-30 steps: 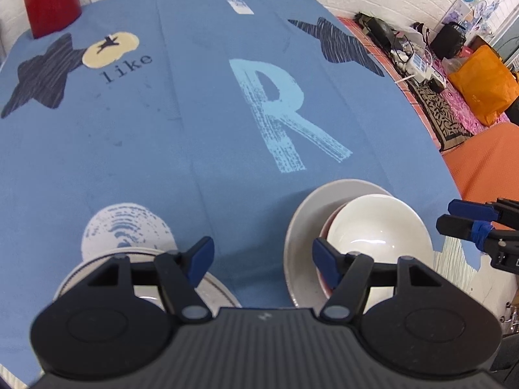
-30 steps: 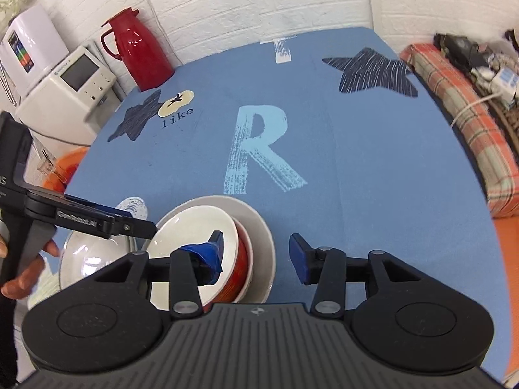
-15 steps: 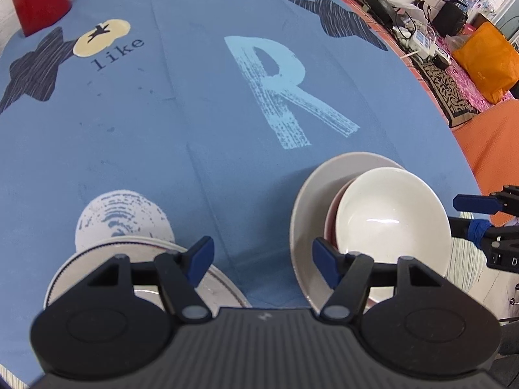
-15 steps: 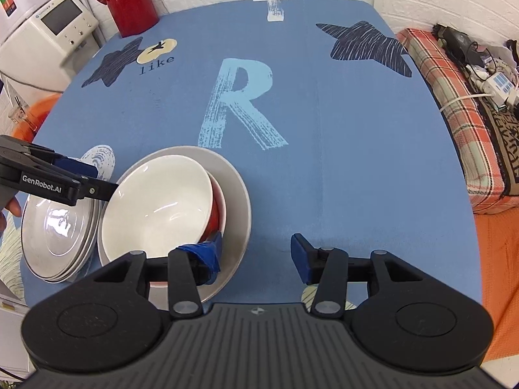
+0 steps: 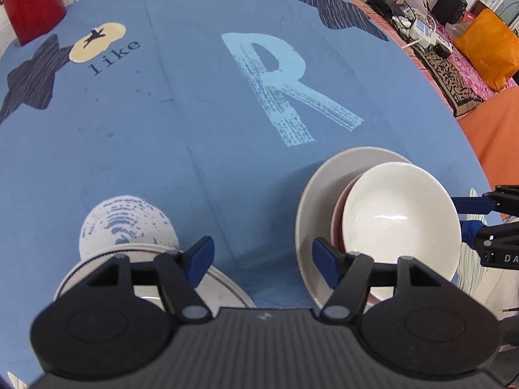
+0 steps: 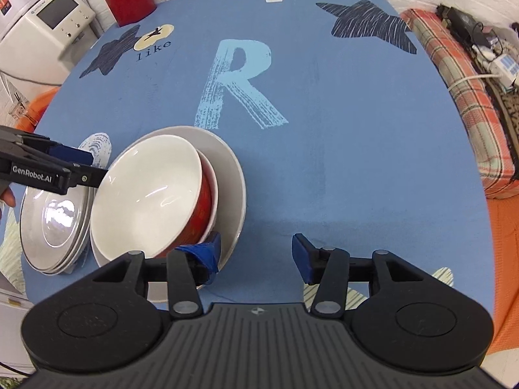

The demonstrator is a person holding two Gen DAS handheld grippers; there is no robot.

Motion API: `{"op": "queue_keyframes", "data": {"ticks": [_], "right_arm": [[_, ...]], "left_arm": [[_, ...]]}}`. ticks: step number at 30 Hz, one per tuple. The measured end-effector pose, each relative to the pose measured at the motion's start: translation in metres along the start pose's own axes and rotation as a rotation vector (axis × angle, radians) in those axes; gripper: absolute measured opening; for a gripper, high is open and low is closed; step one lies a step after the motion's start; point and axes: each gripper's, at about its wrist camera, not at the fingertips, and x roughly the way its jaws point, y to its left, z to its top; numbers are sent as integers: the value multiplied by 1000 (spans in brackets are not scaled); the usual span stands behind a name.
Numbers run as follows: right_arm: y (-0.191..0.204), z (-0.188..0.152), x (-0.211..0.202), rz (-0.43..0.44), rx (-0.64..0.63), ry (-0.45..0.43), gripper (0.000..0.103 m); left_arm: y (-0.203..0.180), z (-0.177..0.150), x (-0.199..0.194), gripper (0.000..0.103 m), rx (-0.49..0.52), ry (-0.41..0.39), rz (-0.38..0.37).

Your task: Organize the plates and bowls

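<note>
My right claw (image 6: 256, 256) hangs released beside the bowls (image 6: 146, 197) — stacked, it seems — next, the plates (image 6: 53, 217).

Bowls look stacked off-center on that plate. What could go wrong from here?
1. The top bowl sits tilted in the red bowl beneath, leaning toward the plate stack; a nudge could slide it off.
2. The right gripper has just been opening, nothing between its jaws, one fingertip beside the grey plate rim; it may bump the stack.
3. The open left gripper hangs near the top bowl's far rim.
</note>
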Motion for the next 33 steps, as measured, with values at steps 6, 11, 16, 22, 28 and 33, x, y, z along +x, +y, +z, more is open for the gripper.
{"op": "queue_keyframes", "data": {"ticks": [6,11,16,22,28,33], "right_arm": [[-3,4,12,12,36,7,34],[-8,6,17,-3,95,-4,39],[-11,4,17,-13,92,-10,47],[-9,0,16,-23,64,6,53],[-11,0,20,-16,81,16,55],[-9,-1,19,-19,72,16,56]], "left_arm": [[5,4,12,67,-25,33,-32],[8,1,13,59,-35,36,-48],[3,-1,7,58,-13,37,-35],[-2,-2,11,57,-17,47,-22],[-2,0,11,49,-26,74,-37],[-3,-1,14,24,-54,78,-93]]}}
